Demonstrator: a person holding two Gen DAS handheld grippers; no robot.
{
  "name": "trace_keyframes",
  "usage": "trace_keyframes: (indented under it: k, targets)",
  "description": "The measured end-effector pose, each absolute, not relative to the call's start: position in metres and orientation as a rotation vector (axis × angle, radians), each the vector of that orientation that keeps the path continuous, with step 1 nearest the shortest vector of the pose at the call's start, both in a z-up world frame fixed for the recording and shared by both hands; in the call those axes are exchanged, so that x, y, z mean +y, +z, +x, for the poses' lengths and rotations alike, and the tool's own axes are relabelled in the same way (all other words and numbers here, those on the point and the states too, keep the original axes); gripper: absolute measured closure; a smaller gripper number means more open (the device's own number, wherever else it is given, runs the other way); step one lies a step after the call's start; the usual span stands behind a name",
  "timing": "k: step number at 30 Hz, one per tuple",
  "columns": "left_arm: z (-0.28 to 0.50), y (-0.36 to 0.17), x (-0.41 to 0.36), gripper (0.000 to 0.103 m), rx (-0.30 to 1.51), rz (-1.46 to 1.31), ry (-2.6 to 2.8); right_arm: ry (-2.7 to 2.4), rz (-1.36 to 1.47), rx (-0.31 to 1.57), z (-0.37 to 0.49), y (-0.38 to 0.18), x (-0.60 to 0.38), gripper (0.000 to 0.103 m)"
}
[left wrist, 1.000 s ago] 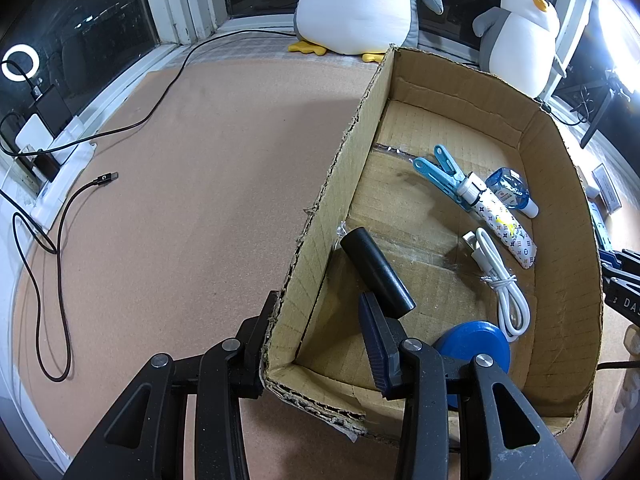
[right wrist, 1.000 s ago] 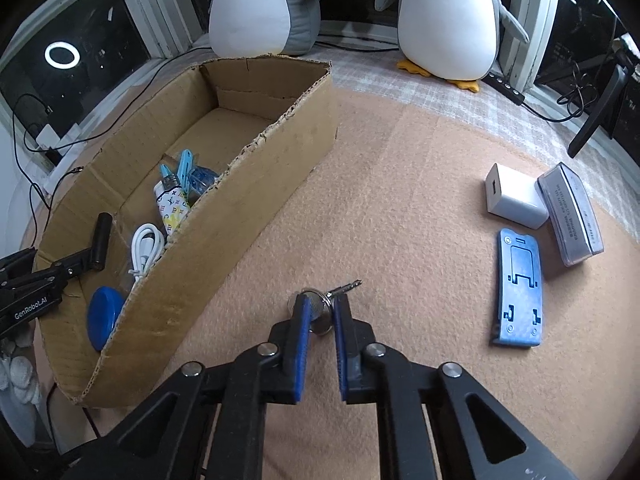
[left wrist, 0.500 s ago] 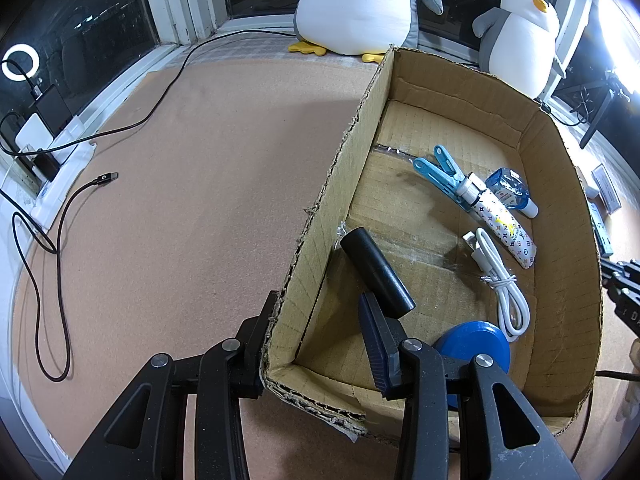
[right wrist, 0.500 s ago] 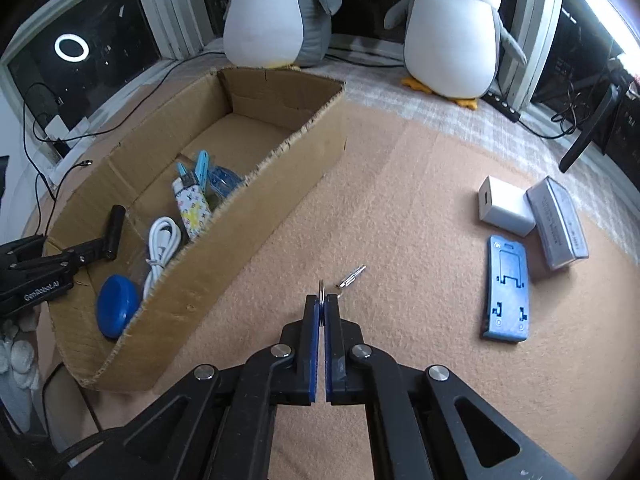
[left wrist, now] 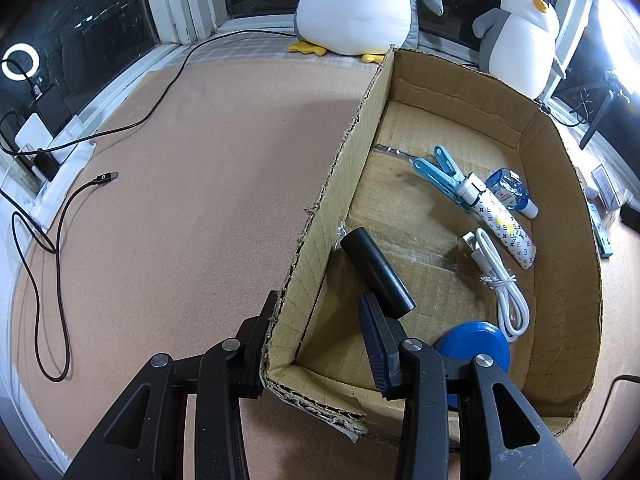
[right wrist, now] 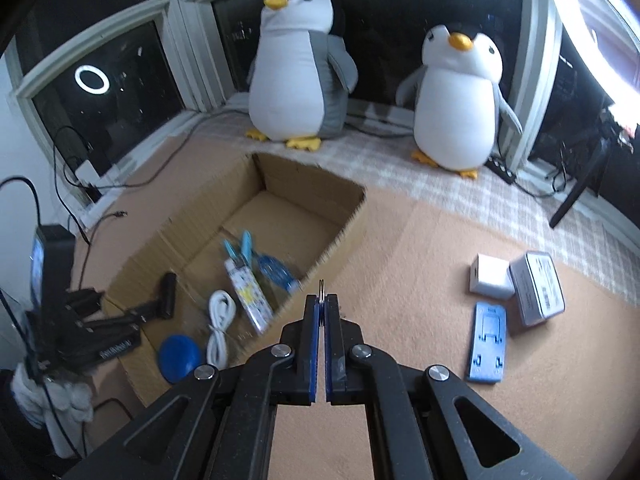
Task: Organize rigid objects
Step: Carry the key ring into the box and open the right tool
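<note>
right gripper point(right wrist: 321, 307): jaws pressed together on a thin metal key ring point(right wrist: 321, 289); only its top arc pokes out above the tips, rest hidden between the pads.
left gripper point(left wrist: 320, 330): clamped across the near corner wall of the cardboard box point(left wrist: 320, 216), one finger outside, blue-padded finger point(left wrist: 374, 340) inside.
inside box, just past left fingers: black cylinder point(left wrist: 376, 272) touching the inner finger; blue disc point(left wrist: 476, 344) partly hidden behind that finger; white cable point(left wrist: 500, 284), patterned tube point(left wrist: 500, 224), blue clip point(left wrist: 440, 172), small blue bottle point(left wrist: 508, 190) farther on.
right of right gripper, on mat: blue phone stand point(right wrist: 486, 342), white charger cube point(right wrist: 490, 278), grey box point(right wrist: 538, 288).
beyond: two plush penguins point(right wrist: 298, 72) on the sill.
left of box: loose black cable point(left wrist: 60, 216).
unclear: right-wrist view is motion-blurred; box contents soft there.
</note>
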State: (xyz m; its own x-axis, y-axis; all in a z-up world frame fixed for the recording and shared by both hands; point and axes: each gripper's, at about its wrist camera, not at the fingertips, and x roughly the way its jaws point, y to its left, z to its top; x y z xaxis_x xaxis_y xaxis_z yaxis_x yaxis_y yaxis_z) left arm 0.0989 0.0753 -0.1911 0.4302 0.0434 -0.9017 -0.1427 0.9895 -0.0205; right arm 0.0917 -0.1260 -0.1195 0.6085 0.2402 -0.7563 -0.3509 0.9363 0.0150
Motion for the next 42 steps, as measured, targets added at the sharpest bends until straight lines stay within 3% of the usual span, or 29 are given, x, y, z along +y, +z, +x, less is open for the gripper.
trace_keyframes:
  k: [14, 37, 39, 42]
  targets:
    - [0.099, -0.191, 0.075, 0.061, 1.12, -0.099, 0.116, 0.379, -0.122, 0.813, 0.134, -0.11, -0.085, 0.101]
    - [0.099, -0.191, 0.076, 0.061, 1.12, -0.098, 0.116, 0.341, -0.15, 0.893, 0.17, -0.142, -0.076, 0.1]
    - [0.099, -0.191, 0.076, 0.061, 1.12, -0.099, 0.116, 0.338, -0.151, 0.896, 0.171, -0.142, -0.075, 0.093]
    - [0.099, -0.191, 0.076, 0.061, 1.12, -0.099, 0.116, 0.328, -0.158, 0.887, 0.17, -0.141, -0.075, 0.058]
